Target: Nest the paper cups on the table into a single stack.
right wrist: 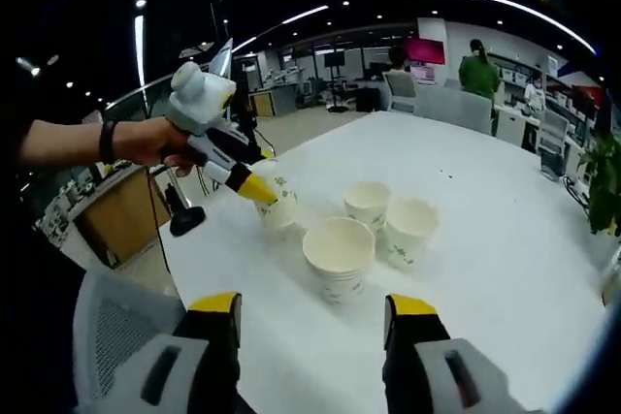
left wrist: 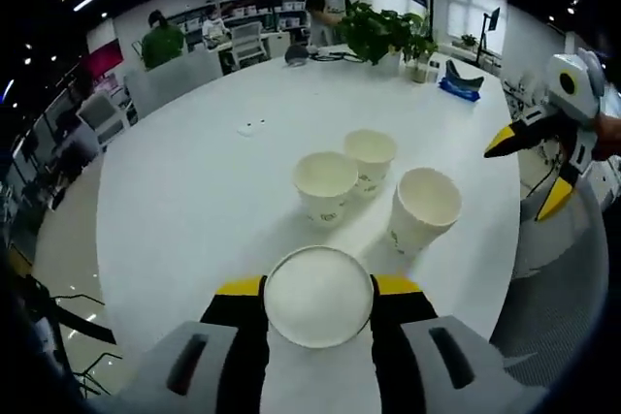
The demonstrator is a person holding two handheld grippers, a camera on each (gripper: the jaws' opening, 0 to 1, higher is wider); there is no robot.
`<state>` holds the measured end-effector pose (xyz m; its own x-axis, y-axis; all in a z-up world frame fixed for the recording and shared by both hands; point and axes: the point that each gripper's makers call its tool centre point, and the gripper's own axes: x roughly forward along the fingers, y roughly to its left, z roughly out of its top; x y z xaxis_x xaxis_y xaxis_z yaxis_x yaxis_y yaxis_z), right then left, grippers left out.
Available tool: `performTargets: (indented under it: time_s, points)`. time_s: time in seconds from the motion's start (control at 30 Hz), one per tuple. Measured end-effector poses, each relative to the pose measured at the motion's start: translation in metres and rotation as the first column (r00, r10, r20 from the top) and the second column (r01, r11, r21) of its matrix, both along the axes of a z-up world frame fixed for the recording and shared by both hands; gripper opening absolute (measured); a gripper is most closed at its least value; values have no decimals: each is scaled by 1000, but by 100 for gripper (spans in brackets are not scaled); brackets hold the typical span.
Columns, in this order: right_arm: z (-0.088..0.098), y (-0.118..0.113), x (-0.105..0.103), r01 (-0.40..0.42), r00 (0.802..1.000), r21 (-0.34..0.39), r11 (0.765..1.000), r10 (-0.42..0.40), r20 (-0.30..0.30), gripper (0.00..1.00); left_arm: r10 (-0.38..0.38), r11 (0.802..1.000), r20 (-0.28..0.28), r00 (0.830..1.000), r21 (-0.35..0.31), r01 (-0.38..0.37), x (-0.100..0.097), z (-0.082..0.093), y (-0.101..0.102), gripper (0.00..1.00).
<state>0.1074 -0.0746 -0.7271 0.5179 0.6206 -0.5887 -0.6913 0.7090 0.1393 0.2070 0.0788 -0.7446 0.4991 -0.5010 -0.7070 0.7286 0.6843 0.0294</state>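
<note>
Left tool (left wrist: 318,290) grips cup (left wrist: 318,296) at table (left wrist: 194,181) edge.

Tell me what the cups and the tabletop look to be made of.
The cups: paper, by their matte off-white walls, rolled rims and a small green print. That goes for the held cup in the left tongs and the three standing cups. The table: a smooth white top with a soft sheen, probably laminate or painted board; I can't tell which.

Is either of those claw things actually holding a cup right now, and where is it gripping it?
Yes. The left gripper holds one paper cup by its sides, just below the rim. The right gripper is open and holds nothing.
</note>
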Motion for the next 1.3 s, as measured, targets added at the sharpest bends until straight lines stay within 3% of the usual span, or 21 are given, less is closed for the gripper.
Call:
performTargets:
  time_s: [0.7,1.07,1.3]
  points:
    - [9,58,18,-167,986,33,985,166,21,58,14,999,49,999,-34,-12,-20,27,2,39]
    - [1,90,24,-212,977,87,973,213,-4,57,-36,997,77,996,-59,40,-25,51,-15,39]
    - [5,98,25,-204,978,141,969,206,-1,57,-60,991,98,993,-113,71,-27,76,-32,39]
